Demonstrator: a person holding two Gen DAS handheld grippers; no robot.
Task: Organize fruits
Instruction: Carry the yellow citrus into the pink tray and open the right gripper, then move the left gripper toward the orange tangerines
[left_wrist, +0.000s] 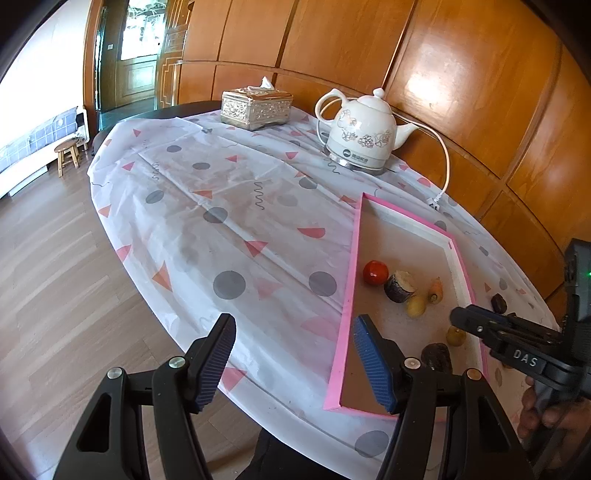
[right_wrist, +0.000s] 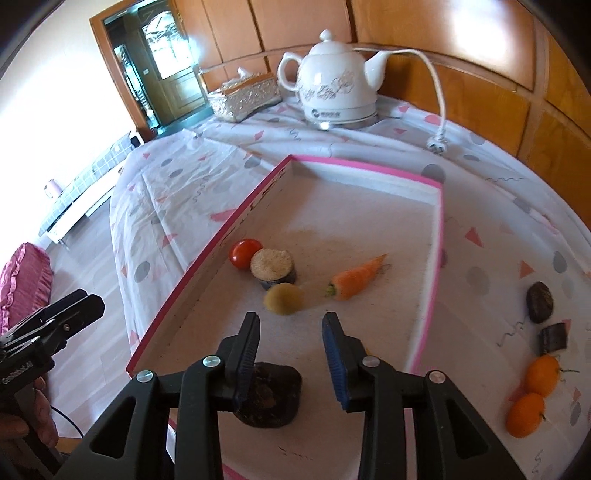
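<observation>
Tablecloth (right_wrist: 480, 229) oranges (right_wrist: 542, 374) show only past right tongs (right_wrist: 291, 354), parted, empty.

You have the tray (right_wrist: 369, 173) on the table (left_wrist: 221, 229), with the kettle (right_wrist: 332, 85) behind it and the tissue box (right_wrist: 245, 98) left of the kettle. In the tray, the tomato (right_wrist: 244, 253) touches the cut round piece (right_wrist: 272, 266); the small round fruit (right_wrist: 283, 298) lies just before that piece, the carrot (right_wrist: 356, 278) to its right. A dark chunk (right_wrist: 269, 393) lies nearest you. Right of the tray, on the cloth, you have two dark pieces (right_wrist: 540, 301) behind two oranges (right_wrist: 542, 373).
</observation>
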